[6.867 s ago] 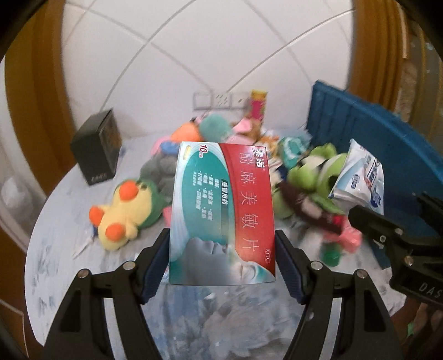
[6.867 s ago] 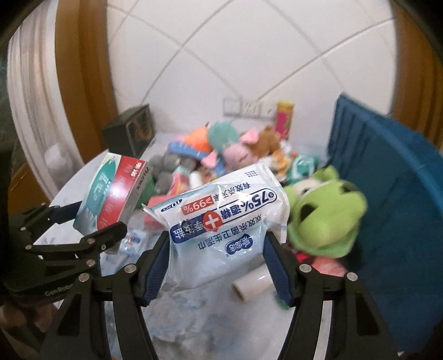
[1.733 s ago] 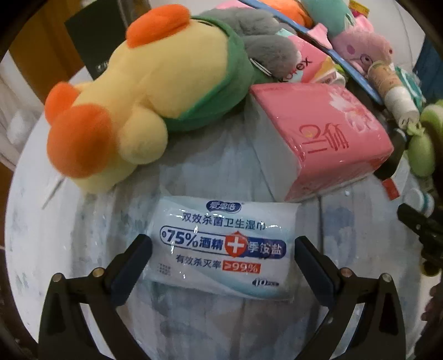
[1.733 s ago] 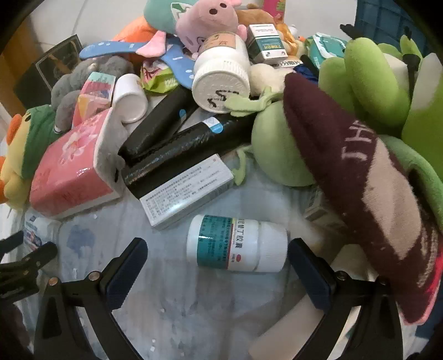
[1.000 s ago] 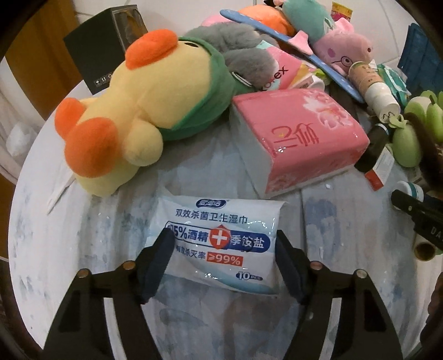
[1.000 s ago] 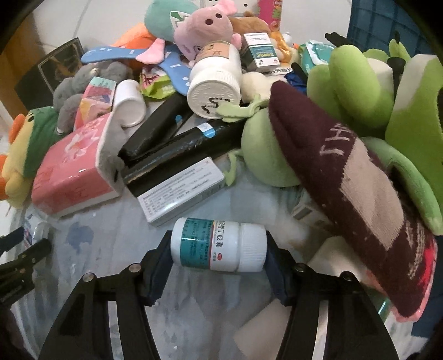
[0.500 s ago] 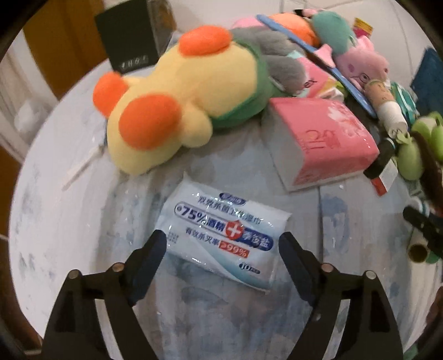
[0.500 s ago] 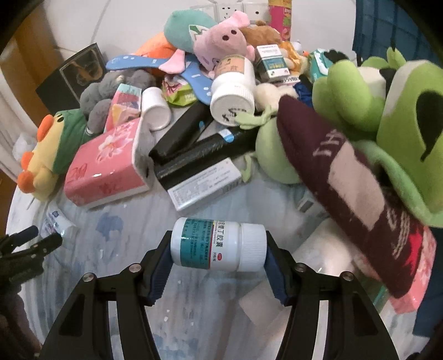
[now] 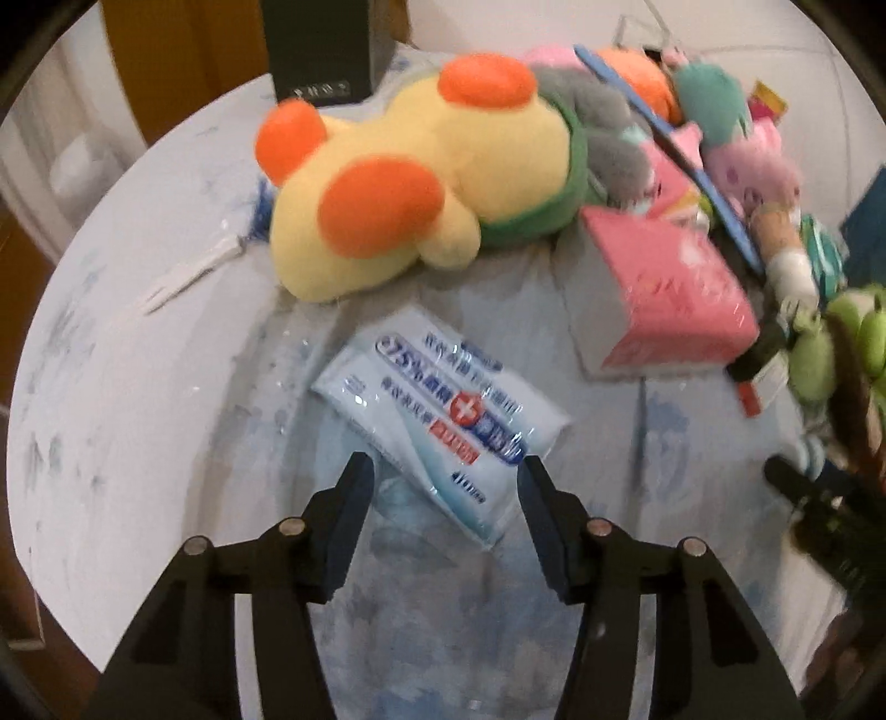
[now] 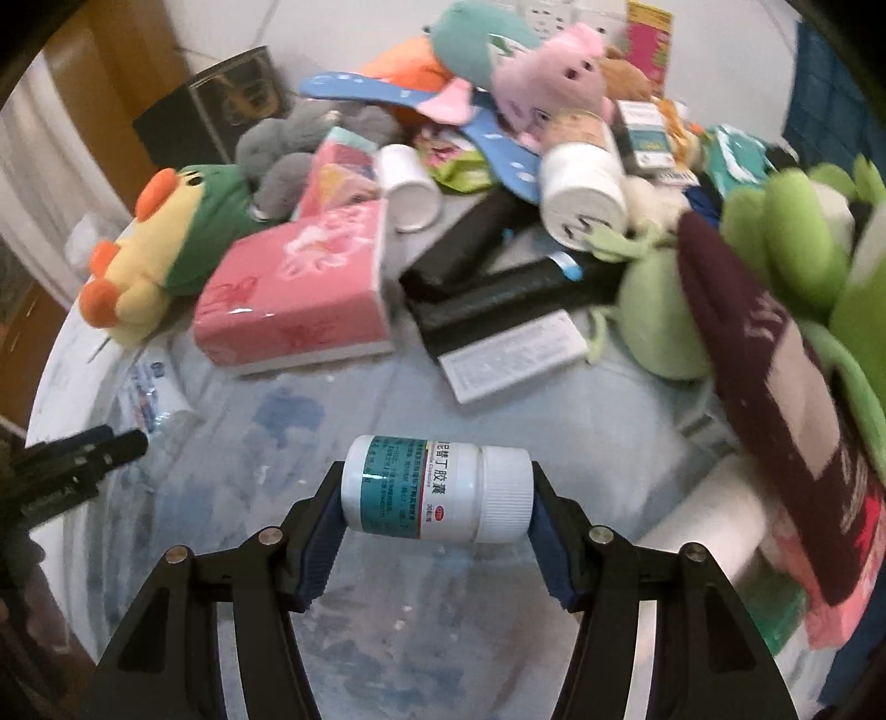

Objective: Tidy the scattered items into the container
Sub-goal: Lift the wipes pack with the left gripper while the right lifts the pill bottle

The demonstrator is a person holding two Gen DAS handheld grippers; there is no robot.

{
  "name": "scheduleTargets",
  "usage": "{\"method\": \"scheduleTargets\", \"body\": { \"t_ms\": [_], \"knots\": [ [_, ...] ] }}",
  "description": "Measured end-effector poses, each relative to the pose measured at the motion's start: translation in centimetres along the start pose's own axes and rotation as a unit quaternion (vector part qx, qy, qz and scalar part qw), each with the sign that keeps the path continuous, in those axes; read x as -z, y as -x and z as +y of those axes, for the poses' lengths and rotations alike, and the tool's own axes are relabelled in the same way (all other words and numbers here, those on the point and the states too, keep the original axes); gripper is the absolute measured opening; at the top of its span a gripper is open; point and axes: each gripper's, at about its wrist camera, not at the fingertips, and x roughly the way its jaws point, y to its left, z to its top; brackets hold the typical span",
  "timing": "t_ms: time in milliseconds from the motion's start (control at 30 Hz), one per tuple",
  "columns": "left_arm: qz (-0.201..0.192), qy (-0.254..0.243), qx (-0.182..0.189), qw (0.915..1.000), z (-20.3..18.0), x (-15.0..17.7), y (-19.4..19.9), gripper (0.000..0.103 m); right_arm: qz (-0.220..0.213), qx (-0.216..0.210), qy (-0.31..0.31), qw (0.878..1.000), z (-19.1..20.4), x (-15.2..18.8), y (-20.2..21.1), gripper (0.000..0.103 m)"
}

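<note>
My right gripper (image 10: pixel 437 490) is shut on a white medicine bottle (image 10: pixel 437 490) with a teal label, held sideways above the round table. My left gripper (image 9: pixel 443 471) is open, its fingers on either side of the near corner of a white-and-blue wet wipes pack (image 9: pixel 437 418) that lies slanted on the table. The wipes pack also shows at the left in the right wrist view (image 10: pixel 152 396). A corner of the blue container (image 10: pixel 830 83) shows at the far right.
A yellow plush duck (image 9: pixel 421 183), a pink tissue pack (image 9: pixel 664 293), green frog plush (image 10: pixel 775 232), a dark red sock (image 10: pixel 775 399), black rolls (image 10: pixel 498 288), a white box (image 10: pixel 515 354), jars and more toys crowd the far half. A black box (image 9: pixel 321 44) stands at the back.
My left gripper opened off the wipes pack, which now lies slanted, and turned left. My right gripper closed on the medicine bottle and lifted it off the table.
</note>
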Motion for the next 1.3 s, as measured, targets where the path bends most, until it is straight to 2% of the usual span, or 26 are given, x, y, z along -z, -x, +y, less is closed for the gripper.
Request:
{"method": "scheduleTargets", "body": {
  "t_ms": [33, 67, 200, 300, 367, 400, 433, 567, 767, 933, 1133, 1300],
  "knots": [
    [-0.01, 0.013, -0.007, 0.9998, -0.3, -0.2, 0.2, 0.081, -0.002, -0.005, 0.007, 1.0, -0.1, -0.2, 0.0, 0.06],
    [-0.017, 0.026, -0.016, 0.9994, -0.5, -0.2, 0.3, 0.09, -0.005, -0.011, 0.015, 1.0, -0.3, -0.4, 0.0, 0.06],
    [-0.019, 0.1, -0.054, 0.9933, -2.0, -0.7, -0.8, 0.091, -0.001, -0.031, 0.047, 0.998, -1.1, -1.5, -0.6, 0.06],
    [-0.009, 0.15, -0.086, 0.9849, -3.2, -0.9, -3.3, 0.091, 0.006, -0.038, 0.08, 0.996, -1.6, -2.3, -1.3, 0.06],
    [0.006, 0.17, -0.09, 0.9813, -3.3, -0.2, -5.2, 0.089, 0.011, -0.046, 0.095, 0.994, -1.9, -2.7, -1.9, 0.06],
    [-0.003, 0.163, -0.101, 0.9814, -3.7, 0.1, -5.5, 0.086, 0.014, -0.049, 0.103, 0.993, -2.0, -2.8, -2.1, 0.06],
    [-0.016, 0.153, -0.11, 0.982, -4.2, 0.4, -5.3, 0.072, 0.016, -0.053, 0.111, 0.992, -2.1, -3.0, -2.3, 0.06],
    [-0.015, 0.139, -0.109, 0.9842, -5.0, 1.3, -4.4, 0.064, 0.023, -0.068, 0.122, 0.99, -2.4, -3.4, -3.0, 0.06],
    [-0.043, 0.123, -0.113, 0.9851, -5.1, 2.3, -0.9, 0.063, 0.01, -0.086, 0.134, 0.987, -1.4, -3.9, -1.9, 0.06],
    [-0.078, 0.102, -0.105, 0.9862, -6.0, 2.5, 2.7, 0.063, -0.024, -0.09, 0.14, 0.986, -0.1, -4.1, 0.7, 0.06],
    [-0.115, 0.073, -0.08, 0.9874, -7.3, 1.8, 7.7, 0.063, -0.073, -0.081, 0.134, 0.985, 0.9, -3.9, 5.4, 0.06],
    [-0.145, 0.038, -0.052, 0.9873, -8.2, 2.5, 11.1, 0.063, -0.122, -0.058, 0.12, 0.984, 1.2, -3.4, 10.4, 0.06]
  ]
}}
